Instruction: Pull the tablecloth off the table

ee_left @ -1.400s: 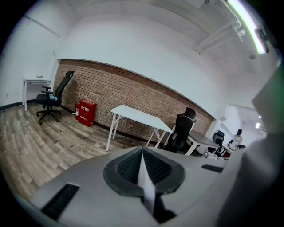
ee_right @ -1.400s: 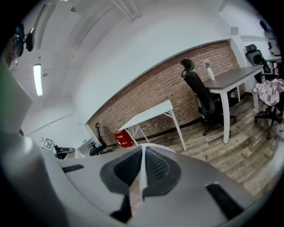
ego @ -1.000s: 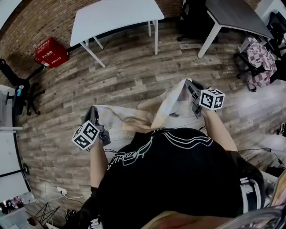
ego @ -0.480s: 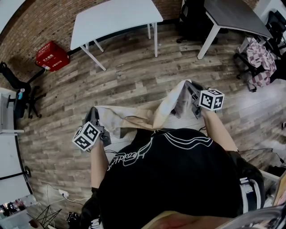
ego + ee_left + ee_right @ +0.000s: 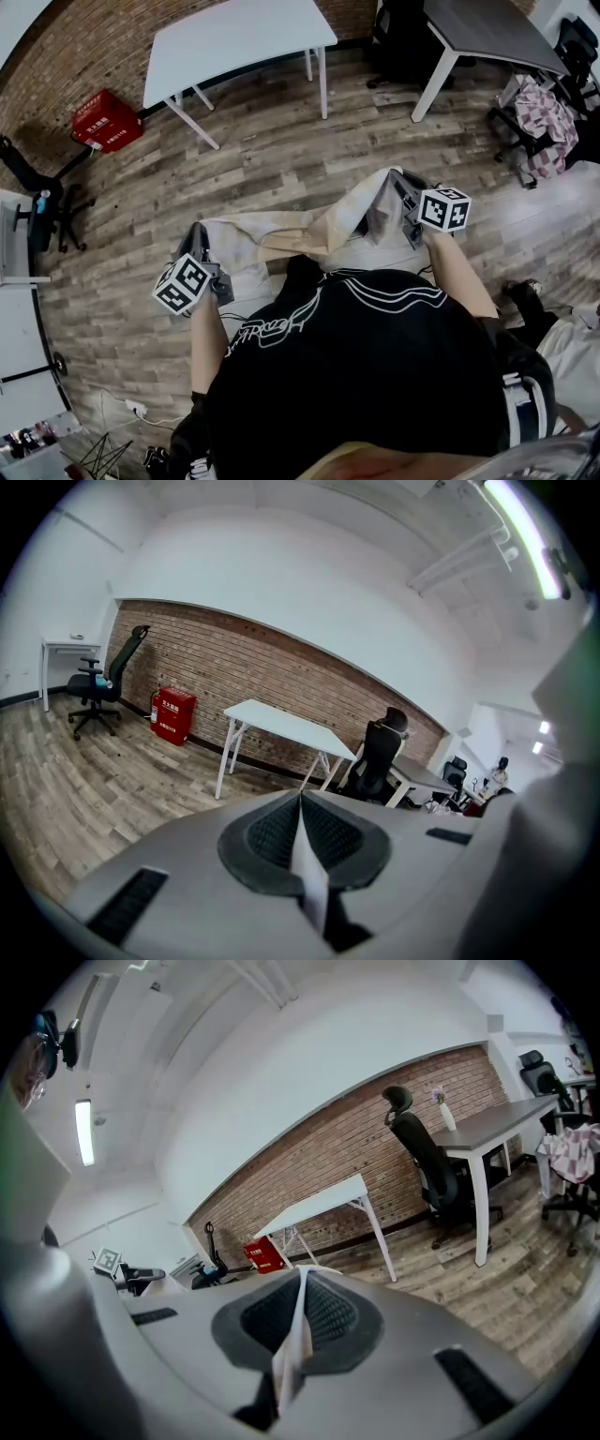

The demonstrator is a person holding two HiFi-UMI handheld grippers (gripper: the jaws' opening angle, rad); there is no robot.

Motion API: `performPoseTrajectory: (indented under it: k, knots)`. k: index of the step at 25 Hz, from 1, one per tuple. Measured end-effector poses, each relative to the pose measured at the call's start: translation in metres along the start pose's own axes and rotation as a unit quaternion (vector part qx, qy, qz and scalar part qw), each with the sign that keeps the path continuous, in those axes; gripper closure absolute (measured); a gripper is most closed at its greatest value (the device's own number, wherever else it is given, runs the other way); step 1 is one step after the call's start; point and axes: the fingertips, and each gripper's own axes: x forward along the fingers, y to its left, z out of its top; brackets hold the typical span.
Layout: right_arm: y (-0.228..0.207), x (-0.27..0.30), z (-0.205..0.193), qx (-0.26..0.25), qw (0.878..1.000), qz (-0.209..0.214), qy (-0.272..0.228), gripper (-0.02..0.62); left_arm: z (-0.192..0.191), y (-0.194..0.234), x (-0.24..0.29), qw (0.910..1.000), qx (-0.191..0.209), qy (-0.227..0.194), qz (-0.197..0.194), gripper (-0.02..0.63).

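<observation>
The white table (image 5: 234, 37) stands bare by the brick wall (image 5: 84, 42), and the tablecloth (image 5: 281, 239) is no longer on it. The cloth, cream and white, hangs well apart from the white table, on the person's (image 5: 366, 375) side of it, above the wooden floor (image 5: 281, 150). It stretches between the two grippers and sags in loose folds in the middle.

The left gripper (image 5: 195, 232) is closed tight on one end of the cloth. In the left gripper view its ribbed pads meet with only a thin white edge of fabric (image 5: 309, 874) pinched between them. The right gripper (image 5: 394, 180) is clamped the same way on the other end, which rises to a peak at its jaws. The right gripper view shows a narrow fold of the cloth (image 5: 292, 1344) squeezed between the pads. Of the two grippers, the right one is nearer the white table.

A red box (image 5: 106, 120) sits on the floor to the left of the white table. To the right of it stand a black office chair (image 5: 403, 37) and a dark table (image 5: 483, 33).
</observation>
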Motion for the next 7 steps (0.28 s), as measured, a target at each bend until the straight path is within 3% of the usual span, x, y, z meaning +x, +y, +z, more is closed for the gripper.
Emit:
performPoseTrajectory:
  k: [7]
  knots:
    - [-0.0079, -0.003, 0.0022, 0.002, 1.0, -0.005, -0.002, 0.598, 0.0011, -0.0059, 0.0102, 0.9999, 0.007, 0.01, -0.005, 0.6]
